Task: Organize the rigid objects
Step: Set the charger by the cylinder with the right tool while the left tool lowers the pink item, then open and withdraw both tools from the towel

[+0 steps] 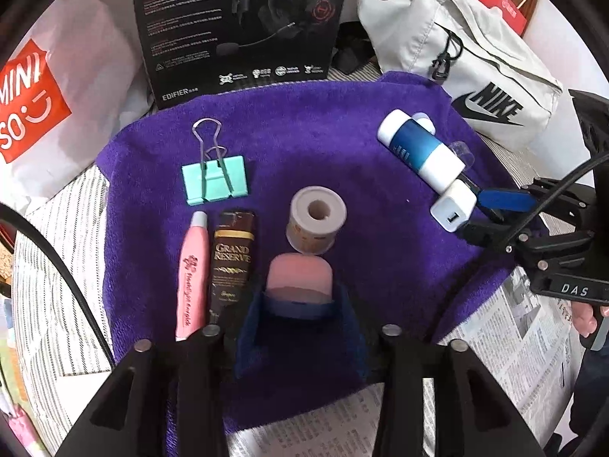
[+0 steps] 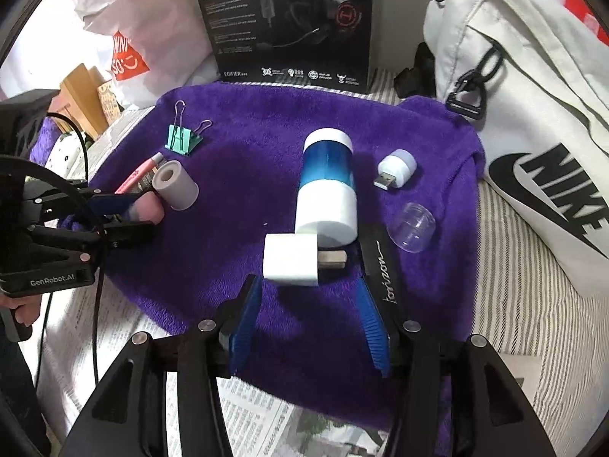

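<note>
**Both grippers low over the purple towel**

We see our left gripper (image 1: 298,304) part-open around a pink cylinder (image 1: 299,276), contact unclear. Our right gripper (image 2: 308,304) stands open, the white charger (image 2: 291,264) lying on the towel (image 2: 247,175) between its fingertips, untouched.

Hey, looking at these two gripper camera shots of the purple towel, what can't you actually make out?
- Pink object: left wrist view, lower part hidden by the left gripper fingers; identity unclear.
- Black item: right wrist view, mostly covered by the blue-and-white cylinder and a right gripper finger.
- Headset box: both views, top cut off; small print unreadable.
- Clear cap: contents indiscernible.
</note>
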The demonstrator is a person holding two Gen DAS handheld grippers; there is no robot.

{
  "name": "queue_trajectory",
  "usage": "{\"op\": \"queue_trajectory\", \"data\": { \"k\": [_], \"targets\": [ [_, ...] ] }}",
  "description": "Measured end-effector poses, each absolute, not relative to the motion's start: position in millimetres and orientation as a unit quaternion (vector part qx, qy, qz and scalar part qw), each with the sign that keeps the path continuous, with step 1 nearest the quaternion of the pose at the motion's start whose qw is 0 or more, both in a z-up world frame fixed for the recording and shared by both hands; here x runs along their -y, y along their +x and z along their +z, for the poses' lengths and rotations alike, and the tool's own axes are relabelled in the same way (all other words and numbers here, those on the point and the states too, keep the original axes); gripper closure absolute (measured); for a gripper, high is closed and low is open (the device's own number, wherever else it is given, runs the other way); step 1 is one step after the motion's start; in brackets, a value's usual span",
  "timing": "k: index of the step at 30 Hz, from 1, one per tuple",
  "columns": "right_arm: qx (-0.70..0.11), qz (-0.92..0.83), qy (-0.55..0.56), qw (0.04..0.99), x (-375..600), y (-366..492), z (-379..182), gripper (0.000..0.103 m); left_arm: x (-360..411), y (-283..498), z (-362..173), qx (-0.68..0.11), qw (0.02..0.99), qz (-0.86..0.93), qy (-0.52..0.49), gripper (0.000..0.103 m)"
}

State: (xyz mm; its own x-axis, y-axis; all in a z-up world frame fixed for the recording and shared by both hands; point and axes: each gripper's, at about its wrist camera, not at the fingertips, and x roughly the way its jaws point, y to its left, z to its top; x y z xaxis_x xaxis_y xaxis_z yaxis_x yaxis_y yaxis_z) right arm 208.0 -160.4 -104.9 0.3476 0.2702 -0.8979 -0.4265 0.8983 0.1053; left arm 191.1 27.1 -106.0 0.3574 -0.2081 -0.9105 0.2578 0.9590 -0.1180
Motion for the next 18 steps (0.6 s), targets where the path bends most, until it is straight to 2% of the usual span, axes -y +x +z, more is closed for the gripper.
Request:
{"op": "queue_trajectory", "data": {
  "k": [7,11,13,18],
  "targets": [
    [-0.525,0.203,-0.063,0.824,175.5,194.5,-95.4,0.049,-27.6,185.7,-105.0,-0.559,0.819,-0.129,0.017,0.055],
    [-0.52,0.193,-0.059,0.83,184.2,185.1,-90.3,0.046,-32.1,177.8,-98.9,-0.555,0.824,-0.115,0.013,0.049],
    [-0.519,0.186,-0.054,0.832,188.9,180.2,-88.6,0.044,-34.3,173.4,-93.9,-0.551,0.828,-0.098,0.017,0.037],
    [-0.511,0.166,-0.054,0.842,196.3,167.3,-82.3,0.038,-40.3,154.2,-78.3,-0.536,0.839,-0.093,0.003,0.024]
  ]
}}
